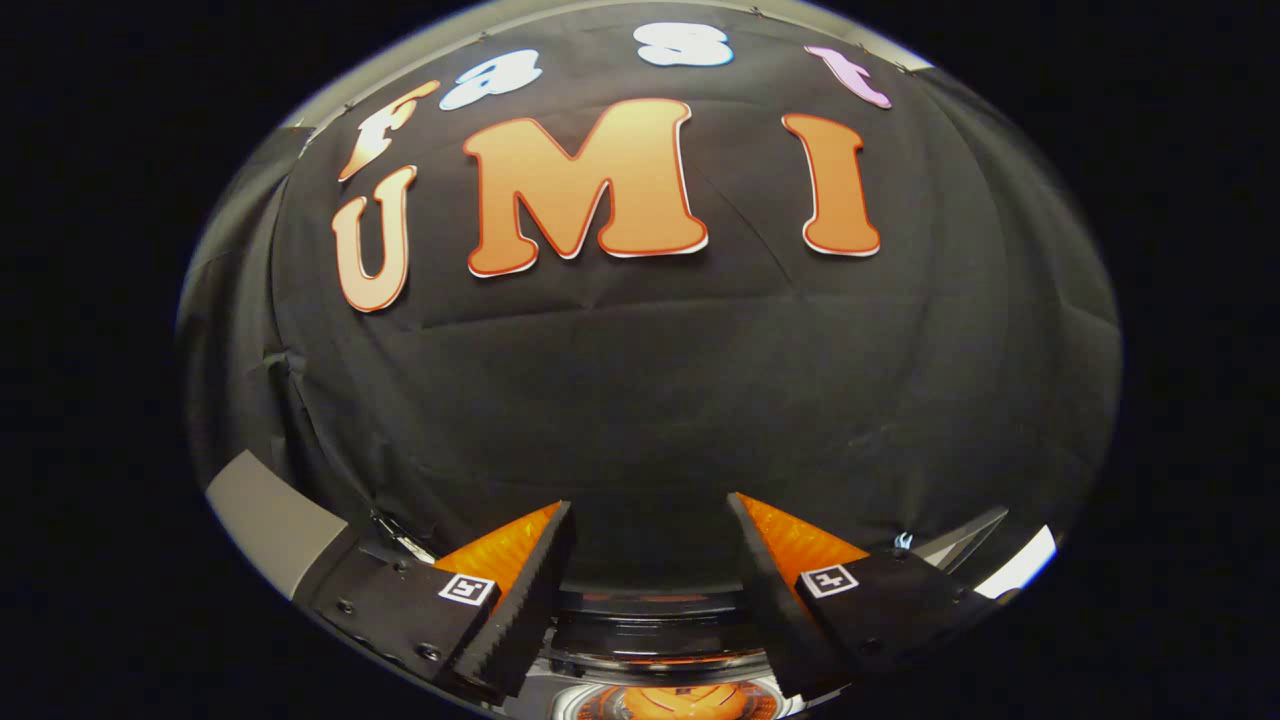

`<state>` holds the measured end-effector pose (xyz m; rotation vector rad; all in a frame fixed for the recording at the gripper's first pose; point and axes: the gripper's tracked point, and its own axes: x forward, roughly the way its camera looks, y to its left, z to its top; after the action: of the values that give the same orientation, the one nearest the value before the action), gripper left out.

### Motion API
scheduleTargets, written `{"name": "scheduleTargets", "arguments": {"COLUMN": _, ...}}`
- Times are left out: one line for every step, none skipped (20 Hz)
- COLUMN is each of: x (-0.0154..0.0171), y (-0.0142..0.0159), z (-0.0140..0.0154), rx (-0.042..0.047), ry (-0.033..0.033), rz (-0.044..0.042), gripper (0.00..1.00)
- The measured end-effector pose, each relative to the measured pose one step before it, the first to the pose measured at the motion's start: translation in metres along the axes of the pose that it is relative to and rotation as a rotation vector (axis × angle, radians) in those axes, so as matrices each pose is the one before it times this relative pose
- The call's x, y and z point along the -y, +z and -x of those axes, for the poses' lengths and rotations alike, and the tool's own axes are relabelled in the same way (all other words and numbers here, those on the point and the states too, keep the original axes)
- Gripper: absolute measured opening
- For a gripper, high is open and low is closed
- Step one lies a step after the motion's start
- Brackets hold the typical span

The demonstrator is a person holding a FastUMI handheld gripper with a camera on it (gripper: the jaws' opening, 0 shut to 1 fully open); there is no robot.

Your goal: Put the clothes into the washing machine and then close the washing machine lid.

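Observation:
My gripper (650, 520) is open, its two fingers spread wide with nothing between them, and it points at the black cloth wall. Below and between the fingers I see the top of the washing machine (655, 640), a dark glossy curved part that looks like the lid or the rim of the opening. Something orange (680, 703) shows at the very bottom under that part; I cannot tell whether it is clothing or a reflection. Whether the lid stands open or down cannot be told.
A grey panel (270, 520) stands beside the left finger. A pale bright strip (1020, 565) and a thin grey bar lie beyond the right finger. The black cloth wall (650, 400) hangs close ahead.

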<state>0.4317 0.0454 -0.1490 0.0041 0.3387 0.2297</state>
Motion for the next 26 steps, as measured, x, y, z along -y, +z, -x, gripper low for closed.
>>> {"name": "scheduleTargets", "arguments": {"x": 0.00057, "y": 0.00154, "z": 0.00064, "rx": 0.01541, "ry": 0.00599, "rz": 0.02467, "gripper": 0.96}}
{"name": "scheduleTargets", "arguments": {"x": -0.00005, "y": 0.00045, "z": -0.00159, "rx": 0.01203, "ry": 0.00442, "rz": -0.00903, "gripper": 0.97}}
{"name": "scheduleTargets", "arguments": {"x": -0.00068, "y": 0.00111, "z": 0.00077, "rx": 0.01061, "ry": -0.00011, "rz": -0.01828, "gripper": 0.97}}
{"name": "scheduleTargets", "arguments": {"x": 0.00026, "y": -0.00056, "z": 0.0005, "rx": 0.00238, "ry": -0.00228, "rz": -0.00193, "gripper": 0.97}}
{"name": "scheduleTargets", "arguments": {"x": -0.00007, "y": -0.00088, "z": 0.00089, "rx": -0.00044, "ry": -0.00316, "rz": 0.0099, "gripper": 0.97}}
{"name": "scheduleTargets", "arguments": {"x": 0.00085, "y": -0.00094, "z": 0.00089, "rx": -0.00261, "ry": 0.00064, "rz": 0.00454, "gripper": 0.97}}
{"name": "scheduleTargets", "arguments": {"x": -0.00065, "y": -0.00003, "z": 0.00125, "rx": -0.00388, "ry": 0.00115, "rz": -0.00399, "gripper": 0.97}}
{"name": "scheduleTargets", "arguments": {"x": -0.00088, "y": -0.00095, "z": 0.00204, "rx": -0.00529, "ry": 0.00279, "rz": -0.00175, "gripper": 0.97}}
{"name": "scheduleTargets", "arguments": {"x": -0.00033, "y": -0.00115, "z": 0.00216, "rx": -0.00498, "ry": 0.00054, "rz": -0.00124, "gripper": 0.97}}
{"name": "scheduleTargets", "arguments": {"x": -0.00052, "y": -0.00227, "z": 0.0047, "rx": -0.01054, "ry": 0.00077, "rz": 0.00131, "gripper": 0.97}}
{"name": "scheduleTargets", "arguments": {"x": 0.00011, "y": -0.00249, "z": 0.00463, "rx": -0.00873, "ry": -0.00184, "rz": -0.00143, "gripper": 0.97}}
{"name": "scheduleTargets", "arguments": {"x": -0.0004, "y": -0.00058, "z": 0.00361, "rx": 0.00481, "ry": -0.00074, "rz": -0.00246, "gripper": 0.98}}
{"name": "scheduleTargets", "arguments": {"x": -0.00106, "y": -0.00046, "z": 0.00427, "rx": 0.00547, "ry": 0.00001, "rz": 0.00152, "gripper": 0.97}}
{"name": "scheduleTargets", "arguments": {"x": -0.00079, "y": -0.00187, "z": 0.00413, "rx": 0.00217, "ry": 0.0031, "rz": 0.00258, "gripper": 0.97}}
{"name": "scheduleTargets", "arguments": {"x": -0.0009, "y": -0.00225, "z": 0.00523, "rx": -0.00586, "ry": 0.00146, "rz": -0.00124, "gripper": 0.97}}
{"name": "scheduleTargets", "arguments": {"x": -0.00015, "y": -0.00309, "z": 0.00642, "rx": -0.00427, "ry": -0.00227, "rz": 0.00023, "gripper": 0.97}}
{"name": "scheduleTargets", "arguments": {"x": -0.00125, "y": -0.00272, "z": 0.00545, "rx": 0.00105, "ry": -0.00197, "rz": 0.00141, "gripper": 0.97}}
{"name": "scheduleTargets", "arguments": {"x": -0.00101, "y": -0.0004, "z": 0.00417, "rx": 0.00657, "ry": -0.00422, "rz": 0.00126, "gripper": 0.97}}
{"name": "scheduleTargets", "arguments": {"x": -0.00071, "y": -0.00154, "z": 0.00455, "rx": 0.00643, "ry": -0.00317, "rz": 0.00003, "gripper": 0.97}}
{"name": "scheduleTargets", "arguments": {"x": 0.00043, "y": -0.00253, "z": 0.00368, "rx": 0.00548, "ry": -0.00114, "rz": 0.00142, "gripper": 0.97}}
{"name": "scheduleTargets", "arguments": {"x": -0.00102, "y": -0.00198, "z": 0.00476, "rx": 0.00514, "ry": -0.00014, "rz": 0.00054, "gripper": 0.97}}
{"name": "scheduleTargets", "arguments": {"x": -0.00046, "y": -0.00197, "z": 0.00466, "rx": 0.00333, "ry": 0.00041, "rz": 0.00165, "gripper": 0.97}}
{"name": "scheduleTargets", "arguments": {"x": -0.00053, "y": -0.00233, "z": 0.00313, "rx": -0.00025, "ry": 0.00132, "rz": 0.00242, "gripper": 0.98}}
{"name": "scheduleTargets", "arguments": {"x": -0.00067, "y": -0.00282, "z": 0.00454, "rx": 0.00163, "ry": 0.00089, "rz": 0.00102, "gripper": 0.98}}
{"name": "scheduleTargets", "arguments": {"x": -0.00121, "y": -0.00135, "z": 0.00397, "rx": 0.00379, "ry": -0.00009, "rz": 0.00074, "gripper": 0.98}}
{"name": "scheduleTargets", "arguments": {"x": -0.00056, "y": -0.00134, "z": 0.00315, "rx": 0.00752, "ry": 0.00073, "rz": 0.00301, "gripper": 0.98}}
